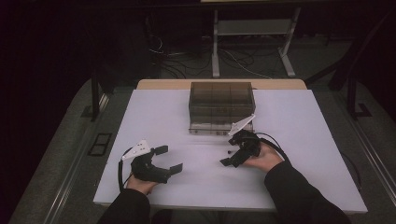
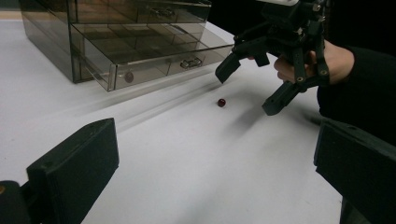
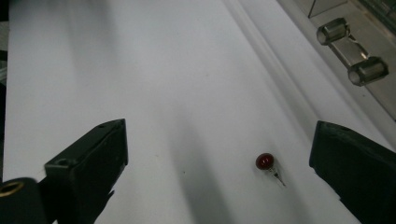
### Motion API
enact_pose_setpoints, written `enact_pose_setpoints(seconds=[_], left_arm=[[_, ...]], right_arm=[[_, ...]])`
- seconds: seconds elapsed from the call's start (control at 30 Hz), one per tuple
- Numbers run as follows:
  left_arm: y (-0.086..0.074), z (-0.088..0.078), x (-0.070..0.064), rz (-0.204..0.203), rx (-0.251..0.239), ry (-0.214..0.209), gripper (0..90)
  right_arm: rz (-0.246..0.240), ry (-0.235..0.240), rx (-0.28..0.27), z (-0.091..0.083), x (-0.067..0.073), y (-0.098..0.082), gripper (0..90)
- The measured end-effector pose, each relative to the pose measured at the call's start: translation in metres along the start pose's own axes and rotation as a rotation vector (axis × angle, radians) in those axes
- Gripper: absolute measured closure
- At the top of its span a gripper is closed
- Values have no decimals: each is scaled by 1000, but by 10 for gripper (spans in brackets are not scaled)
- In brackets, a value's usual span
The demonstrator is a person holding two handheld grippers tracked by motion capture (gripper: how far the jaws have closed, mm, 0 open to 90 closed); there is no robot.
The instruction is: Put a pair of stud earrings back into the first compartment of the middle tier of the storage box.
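Observation:
A small dark red bead on a short pin (image 3: 265,161) lies on the white table (image 1: 187,186), also seen as the bead (image 2: 221,102) and the bead (image 1: 228,152). My right gripper (image 1: 230,149) hovers over it, open, the bead lying between its jaws nearer the right one, untouched. A smoky clear drawer box (image 1: 221,106) stands behind, its bottom drawer (image 2: 154,56) pulled out. My left gripper (image 1: 169,159) rests open at the front left, nothing between its jaws. The right gripper (image 2: 243,91) appears ahead in the left gripper view.
The drawer's metal handle (image 3: 352,49) is close to the right gripper's far side. The white table's front edge runs near both forearms. Beyond the table, cables and a metal stand (image 1: 252,28) sit on the dark floor.

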State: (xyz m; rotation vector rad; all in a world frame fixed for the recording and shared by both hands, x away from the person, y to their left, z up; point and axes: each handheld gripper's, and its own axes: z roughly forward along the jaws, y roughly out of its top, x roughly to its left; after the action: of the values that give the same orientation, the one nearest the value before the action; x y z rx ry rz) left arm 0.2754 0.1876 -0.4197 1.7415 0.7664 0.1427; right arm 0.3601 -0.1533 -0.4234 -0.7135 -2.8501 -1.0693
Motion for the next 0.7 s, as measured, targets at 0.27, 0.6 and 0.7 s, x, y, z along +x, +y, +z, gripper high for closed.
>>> enact_pose_setpoints(seconds=[0.27,0.6,0.7], left_arm=[[0,0,0,-1,-2,-1,0],[0,0,0,-3,-6,-3,0],[0,0,0,-1,-3,-4,0]], right_arm=[[5,-20,11,5,-7,-6,154],[-1,-57,19,7,-15,-10,473],[1,-74,18,7,-15,-11,565]])
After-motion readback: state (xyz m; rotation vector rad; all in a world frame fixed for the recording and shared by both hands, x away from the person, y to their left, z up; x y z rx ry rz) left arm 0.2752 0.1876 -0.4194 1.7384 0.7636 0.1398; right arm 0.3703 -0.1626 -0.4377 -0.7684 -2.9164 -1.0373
